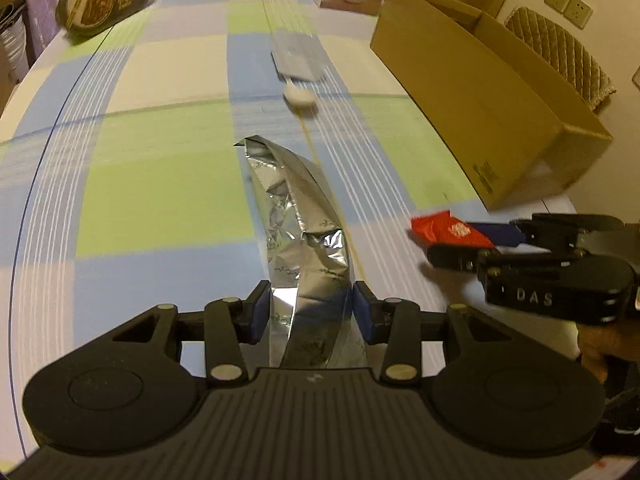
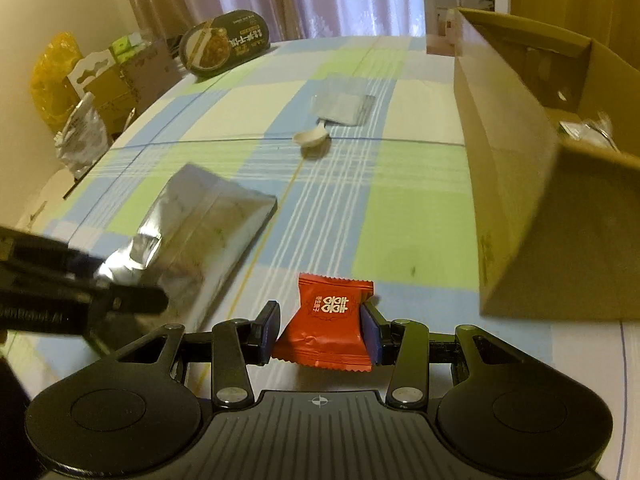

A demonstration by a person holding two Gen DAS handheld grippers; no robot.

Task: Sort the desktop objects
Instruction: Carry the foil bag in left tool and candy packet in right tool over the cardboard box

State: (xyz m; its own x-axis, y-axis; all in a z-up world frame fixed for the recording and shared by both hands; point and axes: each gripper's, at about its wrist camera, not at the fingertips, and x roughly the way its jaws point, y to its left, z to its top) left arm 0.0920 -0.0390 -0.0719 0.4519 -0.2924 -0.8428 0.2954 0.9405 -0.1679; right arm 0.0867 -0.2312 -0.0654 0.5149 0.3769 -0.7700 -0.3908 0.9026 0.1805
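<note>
**Foil and red wrapper both clamped, cardboard box waiting**

Crinkled silver foil pouch [image 1: 298,216] pinched at its near end between the blue pads of the left hand-held gripper [image 1: 311,314], far end stretching forward over the checked green, blue and white tabletop [image 1: 160,184]; cannot tell whether that far end is touching the cloth or just above it. Small red sweet wrapper with white characters [image 2: 330,320] squeezed between the pads of the right hand-held gripper [image 2: 324,330], jaws closed on its sides, held low and near the corner of the open brown cardboard box [image 2: 516,184]. Box off to the right, some clear-wrapped items already inside. Still lying loose farther up the tabletop: a white plastic spoon [image 2: 311,138] touching a flat grey sachet [image 2: 343,109], and well beyond them a dark oval ready-meal tray [image 2: 224,44] near the far edge.

Likely step: carrying both pieces to the box. Risks, as a judgement only: slippery, floppy foil gripped only at one end, so liable to sag, swing and catch the box wall or slide out of the pads. Puffy, smooth wrapper held by its sides, so liable to squirt free under pressure. Both hand-held grippers close together, so a clash possible on the way to the same opening.
</note>
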